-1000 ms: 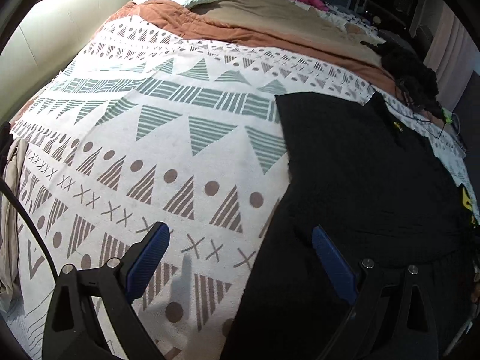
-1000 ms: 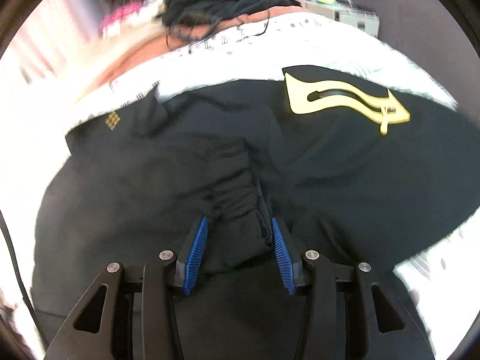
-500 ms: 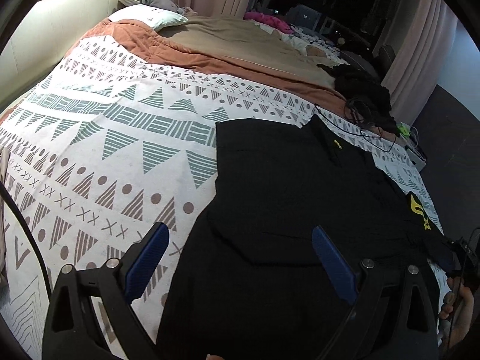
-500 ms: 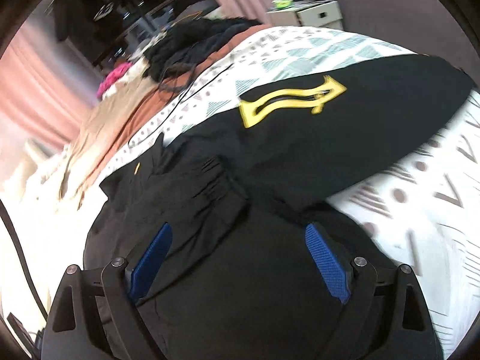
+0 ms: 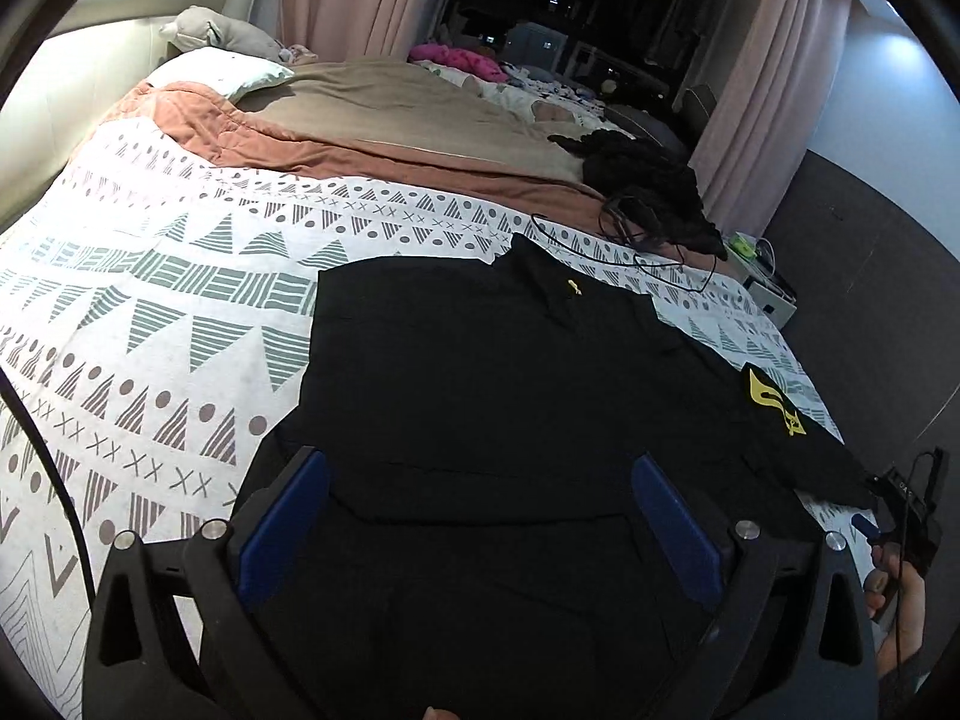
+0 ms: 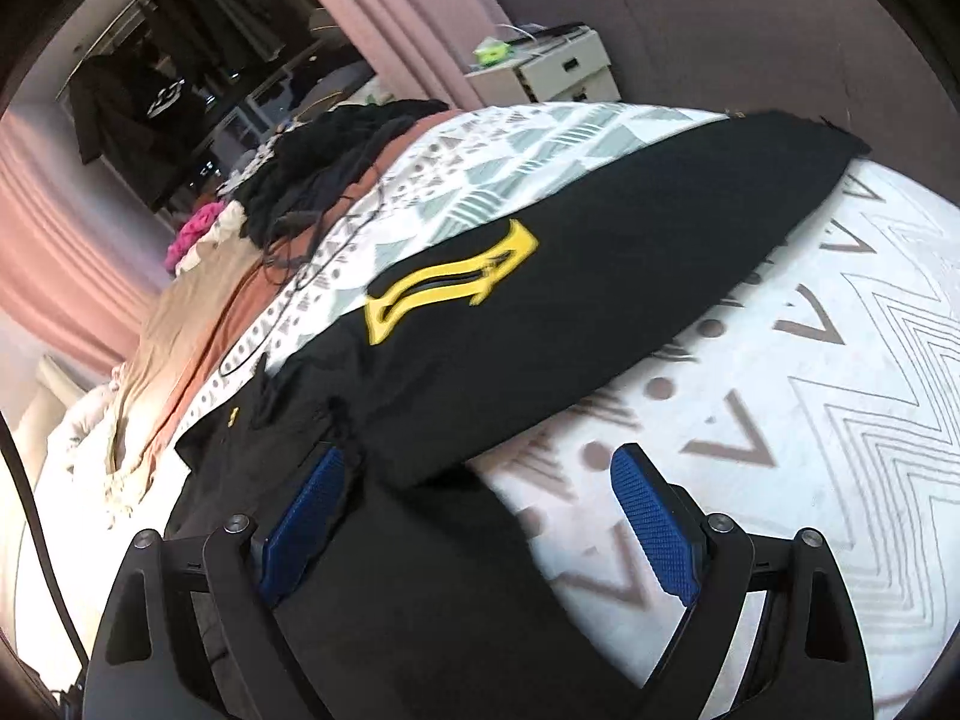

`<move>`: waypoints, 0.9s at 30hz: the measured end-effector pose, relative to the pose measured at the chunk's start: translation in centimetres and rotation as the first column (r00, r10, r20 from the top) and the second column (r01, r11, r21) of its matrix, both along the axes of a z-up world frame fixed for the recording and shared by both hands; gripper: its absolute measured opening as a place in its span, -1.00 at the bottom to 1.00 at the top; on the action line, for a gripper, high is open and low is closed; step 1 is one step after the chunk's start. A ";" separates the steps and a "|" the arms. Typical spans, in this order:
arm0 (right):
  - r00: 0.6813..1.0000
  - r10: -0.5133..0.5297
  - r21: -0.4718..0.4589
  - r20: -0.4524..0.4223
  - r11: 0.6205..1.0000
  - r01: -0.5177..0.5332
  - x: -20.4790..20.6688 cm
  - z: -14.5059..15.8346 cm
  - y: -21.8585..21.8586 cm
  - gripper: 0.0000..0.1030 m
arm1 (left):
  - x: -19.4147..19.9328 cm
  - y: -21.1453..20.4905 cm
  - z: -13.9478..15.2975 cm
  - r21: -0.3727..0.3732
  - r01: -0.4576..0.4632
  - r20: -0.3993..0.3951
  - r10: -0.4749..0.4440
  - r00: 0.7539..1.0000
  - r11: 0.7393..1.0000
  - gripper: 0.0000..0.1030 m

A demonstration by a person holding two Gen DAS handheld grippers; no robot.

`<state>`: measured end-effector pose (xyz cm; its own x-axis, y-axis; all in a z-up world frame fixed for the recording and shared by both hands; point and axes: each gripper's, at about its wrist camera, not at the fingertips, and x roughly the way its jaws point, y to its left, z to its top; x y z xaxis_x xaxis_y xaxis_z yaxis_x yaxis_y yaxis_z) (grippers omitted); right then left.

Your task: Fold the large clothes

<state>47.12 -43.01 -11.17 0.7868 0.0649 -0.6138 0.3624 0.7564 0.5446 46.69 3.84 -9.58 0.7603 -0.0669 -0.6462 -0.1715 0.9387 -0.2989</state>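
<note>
A large black jacket (image 5: 480, 384) lies spread on the patterned bedspread (image 5: 156, 312), its collar at the far side and one sleeve with a yellow emblem (image 5: 774, 405) stretched out to the right. My left gripper (image 5: 480, 516) is open and empty above the jacket's near part. My right gripper (image 6: 474, 516) is open and empty, hovering over the sleeve's lower edge; the sleeve (image 6: 600, 264) with its yellow emblem (image 6: 450, 282) runs to the bed's far corner. The other sleeve lies folded in over the body (image 6: 288, 438).
A heap of dark clothes (image 5: 648, 180) with a black cable (image 5: 660, 264) lies at the bed's far right. A brown blanket (image 5: 372, 120) and pillows (image 5: 216, 69) are at the head. A white nightstand (image 6: 558, 69) stands beyond the bed. Pink curtains (image 5: 762, 78) hang behind.
My right gripper let go of the bunched black sleeve, opened wide and pulled back to the right. My left gripper swung right from the bedspread to over the jacket.
</note>
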 end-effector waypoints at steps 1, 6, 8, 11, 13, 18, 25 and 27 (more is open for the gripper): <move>1.000 -0.008 0.011 -0.002 1.000 0.008 0.1 -0.5 -0.6 0.74 | 0.1 -0.2 -0.1 0.010 -0.005 0.003 0.005 1.000 1.000 1.00; 1.000 -0.013 0.030 -0.006 0.999 0.013 1.3 -1.2 -2.7 0.47 | 1.2 -1.0 -1.3 0.032 -0.004 -0.023 0.005 1.000 0.999 1.00; 1.000 -0.010 0.026 -0.015 1.000 0.011 2.3 -1.7 -3.4 0.41 | 1.6 -1.1 -2.1 0.045 -0.005 -0.042 0.007 0.999 0.999 1.00; 0.997 0.048 -0.017 -0.066 0.999 -0.049 4.3 -2.3 -4.2 0.40 | 2.4 -1.1 -3.6 0.062 -0.009 -0.075 0.014 0.997 0.998 1.00; 0.995 0.052 -0.019 -0.089 0.998 -0.054 4.7 -2.5 -5.1 0.40 | 2.9 -0.8 -4.7 0.071 -0.019 -0.087 0.026 0.996 0.997 1.00; 0.994 0.068 0.045 -0.082 0.997 -0.065 6.2 -3.3 -8.1 0.40 | 4.5 -0.8 -6.8 0.065 -0.022 -0.123 0.030 0.992 0.998 1.00; 0.999 0.031 0.070 -0.006 0.997 -0.031 7.1 -4.3 -10.5 0.40 | 5.1 -0.9 -8.1 0.095 -0.022 -0.148 0.036 0.988 0.995 1.00; 1.000 0.013 0.050 0.007 0.999 -0.013 7.5 -4.4 -10.8 0.40 | 5.3 -0.8 -8.3 0.097 -0.025 -0.150 0.040 0.988 0.995 1.00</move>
<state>54.64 -53.77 -15.60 0.7898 0.1060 -0.6041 0.3488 0.7325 0.5846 51.95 3.04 -17.84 0.6535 0.0229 -0.7566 -0.2391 0.9546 -0.1776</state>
